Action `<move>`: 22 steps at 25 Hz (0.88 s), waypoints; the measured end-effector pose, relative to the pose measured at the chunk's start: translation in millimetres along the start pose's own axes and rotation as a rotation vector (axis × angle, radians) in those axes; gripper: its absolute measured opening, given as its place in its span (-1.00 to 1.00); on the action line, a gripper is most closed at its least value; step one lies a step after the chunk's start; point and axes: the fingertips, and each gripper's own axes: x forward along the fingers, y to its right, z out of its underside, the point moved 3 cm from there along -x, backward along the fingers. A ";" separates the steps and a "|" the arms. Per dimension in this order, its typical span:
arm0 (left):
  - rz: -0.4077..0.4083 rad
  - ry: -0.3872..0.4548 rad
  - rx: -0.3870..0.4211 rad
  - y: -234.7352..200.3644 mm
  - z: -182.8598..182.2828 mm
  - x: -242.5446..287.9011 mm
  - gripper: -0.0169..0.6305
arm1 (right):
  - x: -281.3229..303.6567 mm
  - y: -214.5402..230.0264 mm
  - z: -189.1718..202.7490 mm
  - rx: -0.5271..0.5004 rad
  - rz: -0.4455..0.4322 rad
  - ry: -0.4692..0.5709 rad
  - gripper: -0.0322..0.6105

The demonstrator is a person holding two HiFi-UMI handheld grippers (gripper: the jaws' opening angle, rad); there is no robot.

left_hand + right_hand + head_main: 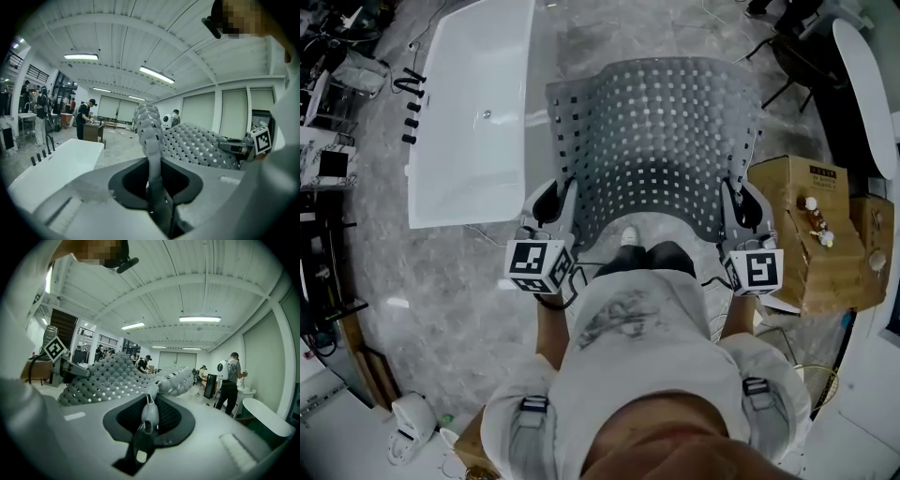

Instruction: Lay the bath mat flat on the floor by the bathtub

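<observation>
A grey bath mat (652, 141) dotted with holes hangs spread in the air between my two grippers, just right of the white bathtub (473, 112). My left gripper (551, 202) is shut on the mat's near left corner, and that mat (151, 140) runs up from between the jaws. At the near right corner my right gripper (734, 208) is shut on the mat (150, 411) as well. The far edge curls upward, above the marbled floor (441, 300).
Cardboard boxes (811, 234) with small items on top stand at the right. A dark chair (802, 52) sits at the back right. Cables and equipment line the left wall (328, 141). Several people (84, 119) stand in the room beyond.
</observation>
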 end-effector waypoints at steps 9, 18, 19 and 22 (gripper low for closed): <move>0.026 0.000 0.008 -5.3 -4.2 12.2 -0.72 | 6.5 7.7 2.1 0.007 0.030 -0.004 -0.75; 0.023 0.002 0.002 -13.1 -8.3 15.0 -0.72 | 10.9 7.3 -5.2 -0.006 0.038 0.000 -0.75; 0.026 0.004 0.005 -9.0 -8.4 8.2 -0.72 | 2.7 4.8 -6.7 -0.006 0.042 0.001 -0.75; 0.026 0.009 0.013 1.8 -11.7 -5.1 -0.72 | -14.0 2.9 -11.0 -0.004 0.043 0.005 -0.75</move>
